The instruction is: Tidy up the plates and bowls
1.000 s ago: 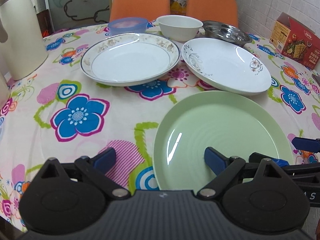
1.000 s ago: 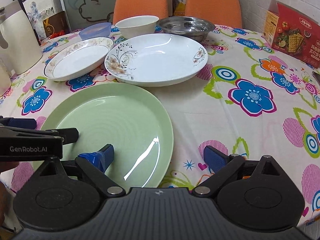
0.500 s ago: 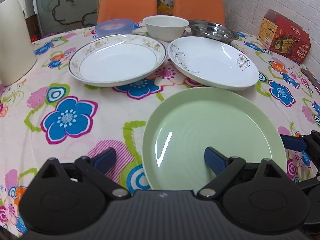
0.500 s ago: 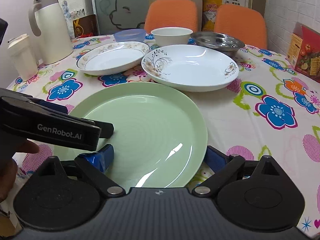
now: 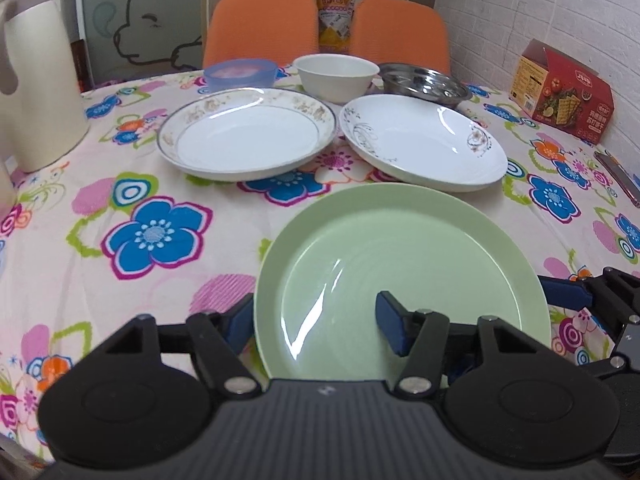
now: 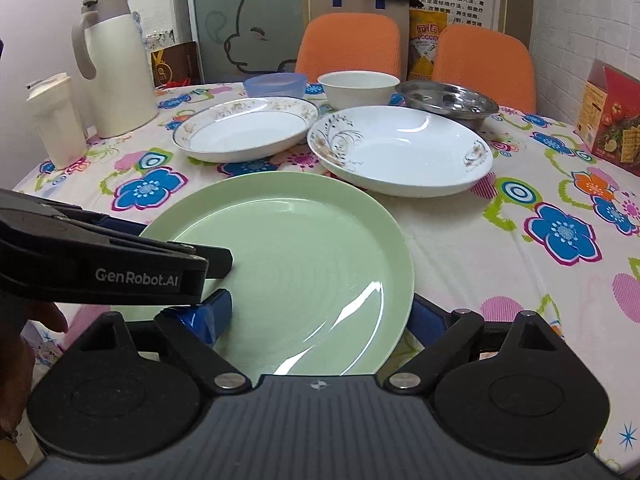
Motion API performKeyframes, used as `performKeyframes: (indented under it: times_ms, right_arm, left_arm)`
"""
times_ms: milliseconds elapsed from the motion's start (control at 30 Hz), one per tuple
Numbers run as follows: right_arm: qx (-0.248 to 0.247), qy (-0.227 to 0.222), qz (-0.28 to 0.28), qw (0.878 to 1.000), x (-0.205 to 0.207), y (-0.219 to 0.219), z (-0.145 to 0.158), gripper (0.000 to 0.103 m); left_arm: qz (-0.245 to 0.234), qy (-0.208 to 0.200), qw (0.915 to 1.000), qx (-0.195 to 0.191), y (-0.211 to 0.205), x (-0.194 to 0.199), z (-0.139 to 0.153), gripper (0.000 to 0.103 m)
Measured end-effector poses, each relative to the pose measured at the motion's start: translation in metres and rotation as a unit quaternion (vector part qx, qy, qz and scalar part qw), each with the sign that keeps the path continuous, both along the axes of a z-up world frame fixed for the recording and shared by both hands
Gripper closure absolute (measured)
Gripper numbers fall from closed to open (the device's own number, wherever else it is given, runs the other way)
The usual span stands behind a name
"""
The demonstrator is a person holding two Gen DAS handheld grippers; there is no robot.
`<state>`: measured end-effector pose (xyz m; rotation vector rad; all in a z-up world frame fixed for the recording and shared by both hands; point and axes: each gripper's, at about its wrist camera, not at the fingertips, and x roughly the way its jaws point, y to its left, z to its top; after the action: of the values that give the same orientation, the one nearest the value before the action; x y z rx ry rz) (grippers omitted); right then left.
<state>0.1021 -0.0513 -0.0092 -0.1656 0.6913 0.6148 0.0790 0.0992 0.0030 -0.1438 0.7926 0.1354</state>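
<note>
A pale green plate [image 5: 400, 264] [image 6: 288, 264] lies at the near table edge. My left gripper [image 5: 315, 324] straddles its near-left rim. One finger is over the plate, the other is partly hidden behind the rim, and the jaws stand apart. My right gripper [image 6: 320, 314] straddles the near-right rim the same way, open wide. Each gripper shows in the other's view: the left gripper [image 6: 176, 240] and the right gripper [image 5: 568, 294]. Behind the green plate sit a gold-rimmed plate [image 5: 248, 140], a floral white plate [image 5: 424, 144], a white bowl [image 5: 336, 76], a blue bowl [image 5: 240, 72] and a steel bowl [image 5: 424, 84].
A cream thermos [image 6: 116, 68] and a white cup [image 6: 56, 120] stand at the left of the flowered tablecloth. A red cracker box [image 5: 560, 96] sits at the right by the brick wall. Two orange chairs [image 5: 260, 28] are behind the table. A hand [image 6: 24, 344] holds the left gripper.
The left gripper's fingers have come closer together. The green plate now sits nearer in both views, and its rim covers one finger of each gripper. The other dishes have not moved.
</note>
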Motion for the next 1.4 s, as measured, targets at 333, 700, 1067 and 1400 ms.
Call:
performKeyframes:
  times_ms: [333, 700, 1067, 1400]
  right_arm:
    - [0.037, 0.001, 0.078, 0.996, -0.002, 0.068, 0.005, 0.023]
    - [0.007, 0.001, 0.090, 0.996, -0.001, 0.097, -0.006, 0.021]
    - [0.031, 0.007, 0.088, 0.996, 0.008, 0.077, 0.008, 0.022]
    - [0.032, -0.052, 0.065, 0.996, 0.089, 0.079, 0.044, 0.022]
  left_arm:
    - [0.085, -0.004, 0.9962, 0.016, 0.069, -0.022, 0.009, 0.046]
    - [0.099, 0.006, 0.9951, 0.004, 0.096, -0.014, -0.007, 0.046]
    - [0.086, -0.035, 0.9957, -0.001, 0.096, -0.024, 0.002, 0.006]
    - [0.101, -0.061, 0.9930, -0.004, 0.136, 0.020, 0.029, 0.005]
